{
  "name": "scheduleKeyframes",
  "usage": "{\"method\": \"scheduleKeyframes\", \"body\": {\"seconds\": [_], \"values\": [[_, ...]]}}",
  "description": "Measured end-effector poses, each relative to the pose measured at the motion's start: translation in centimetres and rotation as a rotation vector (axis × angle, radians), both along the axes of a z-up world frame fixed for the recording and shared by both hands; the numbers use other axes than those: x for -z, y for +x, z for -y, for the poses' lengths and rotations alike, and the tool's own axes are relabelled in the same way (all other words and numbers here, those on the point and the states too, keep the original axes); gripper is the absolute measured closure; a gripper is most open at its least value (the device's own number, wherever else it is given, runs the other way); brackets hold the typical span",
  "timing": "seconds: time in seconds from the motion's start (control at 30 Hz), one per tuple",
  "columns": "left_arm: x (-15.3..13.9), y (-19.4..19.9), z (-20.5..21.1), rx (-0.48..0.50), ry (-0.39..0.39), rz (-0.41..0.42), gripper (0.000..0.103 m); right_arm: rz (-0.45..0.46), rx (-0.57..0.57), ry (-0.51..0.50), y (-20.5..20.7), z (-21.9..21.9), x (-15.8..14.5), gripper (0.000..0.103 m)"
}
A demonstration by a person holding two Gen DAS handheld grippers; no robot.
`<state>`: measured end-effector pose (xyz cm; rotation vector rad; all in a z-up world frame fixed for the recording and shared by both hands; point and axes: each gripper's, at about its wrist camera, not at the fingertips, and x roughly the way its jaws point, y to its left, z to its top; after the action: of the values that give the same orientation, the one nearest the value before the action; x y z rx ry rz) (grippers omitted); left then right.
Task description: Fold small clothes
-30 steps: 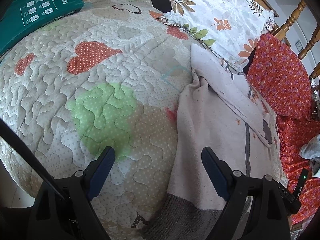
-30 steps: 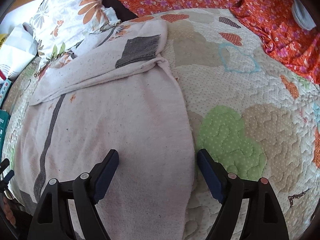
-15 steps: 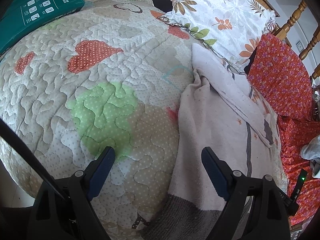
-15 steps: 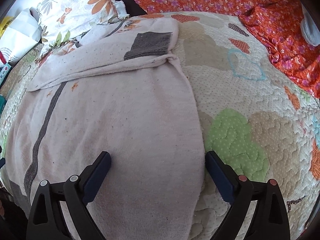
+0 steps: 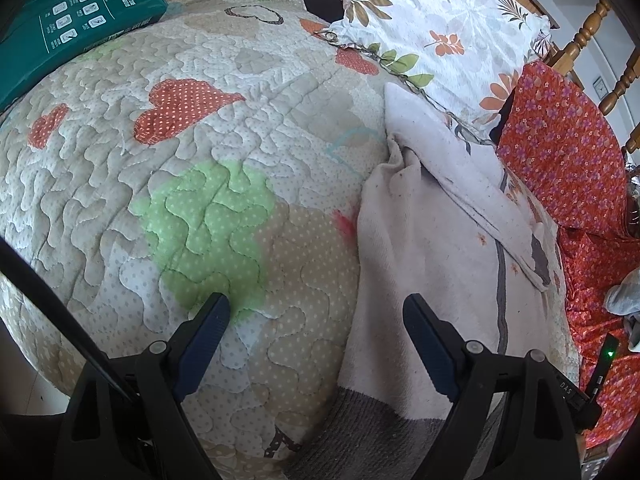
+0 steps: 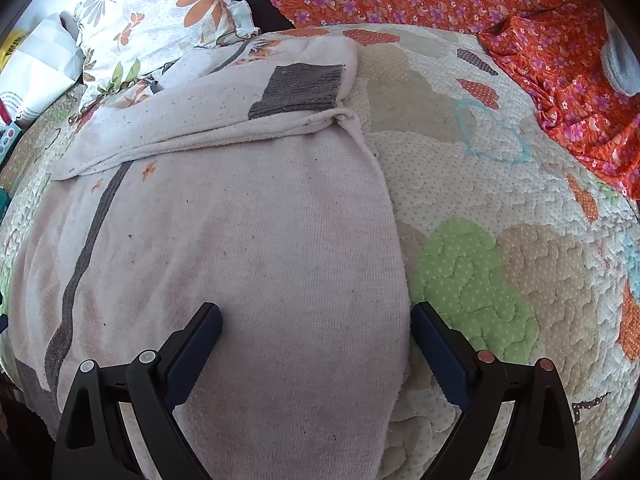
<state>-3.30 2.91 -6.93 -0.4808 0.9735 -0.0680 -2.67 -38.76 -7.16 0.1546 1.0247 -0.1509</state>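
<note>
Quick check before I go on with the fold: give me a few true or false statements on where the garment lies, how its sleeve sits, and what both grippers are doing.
1. The pale pink garment lies spread on the quilt. True.
2. A sleeve with a grey cuff is folded across the top of the garment. True.
3. The right gripper is clamped on the garment's edge. False: its jaws stand wide open over the cloth, have just been opening, and grip nothing.
4. The left gripper holds the grey hem band. False: it is open, with the garment's side edge lying between its fingers, ungripped.
5. The green package lies on top of the garment. False: it sits at the quilt's far corner, away from it.
</note>
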Motion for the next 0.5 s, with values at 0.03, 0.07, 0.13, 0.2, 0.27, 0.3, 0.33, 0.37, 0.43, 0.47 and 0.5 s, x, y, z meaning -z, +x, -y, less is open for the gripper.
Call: {"method": "scheduleKeyframes", "body": {"seconds": [0.03, 0.07, 0.13, 0.2, 0.27, 0.3, 0.33, 0.37, 0.43, 0.47, 0.5], "values": [[0.02, 0.0, -0.03, 0.0, 0.0, 0.0, 0.015, 0.0, 0.001, 0.0, 0.0, -0.05, 0.01, 0.005], [0.0, 0.02, 0.06, 0.0, 0.0, 0.0, 0.015, 0.0, 0.0, -0.001, 0.0, -0.03, 0.01, 0.005], [0.01, 0.03, 0.09, 0.0, 0.001, 0.0, 0.015, 0.0, 0.0, -0.002, -0.01, -0.01, 0.02, 0.005], [0.01, 0.04, 0.12, 0.0, 0.002, 0.0, 0.015, 0.0, 0.0, -0.002, 0.0, -0.02, 0.02, 0.005], [0.0, 0.05, 0.2, 0.001, 0.002, 0.0, 0.015, 0.0, 0.0, -0.002, 0.01, -0.04, 0.01, 0.005], [-0.02, 0.04, 0.22, 0.001, 0.003, 0.0, 0.015, 0.0, -0.001, -0.002, 0.0, -0.01, 0.02, 0.005], [-0.01, 0.09, 0.29, 0.002, 0.005, 0.0, 0.015, 0.0, -0.001, -0.003, 0.0, 0.0, 0.02, 0.005], [0.02, 0.05, 0.28, 0.003, 0.007, 0.0, 0.015, 0.0, -0.001, -0.003, 0.0, -0.04, 0.02, 0.005], [0.04, 0.02, 0.28, 0.005, 0.011, 0.0, 0.015, 0.0, -0.001, -0.004, -0.01, -0.05, 0.01, 0.005], [0.03, 0.03, 0.42, 0.004, 0.01, 0.0, 0.015, 0.0, -0.001, -0.004, 0.0, -0.08, -0.01, 0.005], [0.03, 0.0, 0.36, 0.004, 0.008, 0.0, 0.015, 0.0, -0.001, -0.009, 0.0, -0.03, -0.02, 0.005]]}}
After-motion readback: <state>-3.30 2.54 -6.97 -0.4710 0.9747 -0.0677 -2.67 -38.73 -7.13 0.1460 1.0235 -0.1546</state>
